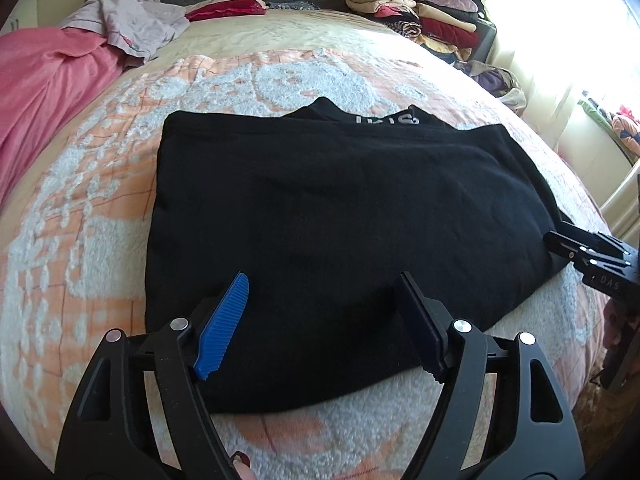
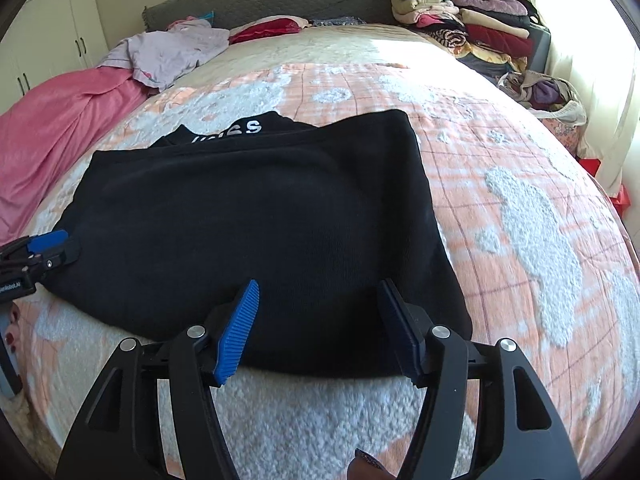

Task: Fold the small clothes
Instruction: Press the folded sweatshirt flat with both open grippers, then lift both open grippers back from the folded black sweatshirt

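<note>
The black garment point(image 1: 320, 208) is lying part-folded on the bed point(image 1: 120, 160), long axis running side to side. The left claw point(image 1: 320, 320) and right claw point(image 2: 318, 324) are both gaping wide, empty, hovering over its near edge, equally close.

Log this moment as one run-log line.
stage: mid-fold | black garment: folded, flat on bedspread | left gripper: open at near hem | right gripper: open at near hem | held: nothing
</note>
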### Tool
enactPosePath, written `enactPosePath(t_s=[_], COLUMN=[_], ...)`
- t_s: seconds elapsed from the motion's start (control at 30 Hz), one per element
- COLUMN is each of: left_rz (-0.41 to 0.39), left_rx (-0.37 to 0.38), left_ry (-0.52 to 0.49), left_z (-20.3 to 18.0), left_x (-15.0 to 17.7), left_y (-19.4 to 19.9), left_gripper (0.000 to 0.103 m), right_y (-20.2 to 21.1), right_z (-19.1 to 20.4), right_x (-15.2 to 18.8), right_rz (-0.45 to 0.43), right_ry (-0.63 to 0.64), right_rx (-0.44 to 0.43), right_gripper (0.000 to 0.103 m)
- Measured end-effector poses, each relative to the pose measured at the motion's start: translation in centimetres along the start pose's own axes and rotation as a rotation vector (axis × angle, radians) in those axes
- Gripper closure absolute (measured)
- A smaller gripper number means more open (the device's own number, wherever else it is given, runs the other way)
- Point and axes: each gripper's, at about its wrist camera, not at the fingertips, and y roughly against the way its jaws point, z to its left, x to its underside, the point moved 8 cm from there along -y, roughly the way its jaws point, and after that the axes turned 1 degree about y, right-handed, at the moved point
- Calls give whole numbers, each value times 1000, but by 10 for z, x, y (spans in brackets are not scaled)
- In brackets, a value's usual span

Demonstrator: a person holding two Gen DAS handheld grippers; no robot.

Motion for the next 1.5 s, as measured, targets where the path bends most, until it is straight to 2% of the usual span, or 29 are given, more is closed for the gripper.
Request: enactPosePath(t_s=[0.1, 0.3, 0.37, 0.5, 0.63, 0.7, 0.83, 0.87, 1.5], left_rz=[2, -9, -21, -43, -56, -59, -63, -62, -88], left_rx=[-9, 4, 12, 16, 9, -2, -9, -13, -68], left_ry=[-7, 22, 34, 57, 70, 76, 92, 96, 184], left_z=[-2, 1, 1, 4, 9, 12, 19, 21, 63], left_x=[11, 22, 22, 21, 20, 19, 19, 19, 22], left_y=[5, 21, 29, 43, 52, 55, 61, 62, 85], left_gripper=[32, 32, 31, 27, 24, 18, 17, 10, 9], right_y=[3, 18, 27, 43, 57, 64, 74, 76, 83], right_z=[1, 5, 7, 15, 24, 29, 42, 46, 132], right_x=[10, 20, 21, 21, 18, 14, 10, 9, -11], right_rz=[8, -6, -21, -53, -86, -104, -124, -127, -160], right_ry=[-21, -51, -72, -70, -64, -51, -18, -11, 145], right_rx=[-4, -16, -41, -54, -68, -70, -85, -92, -183], right_gripper=[43, 42, 34, 30, 20, 15, 10, 8, 5])
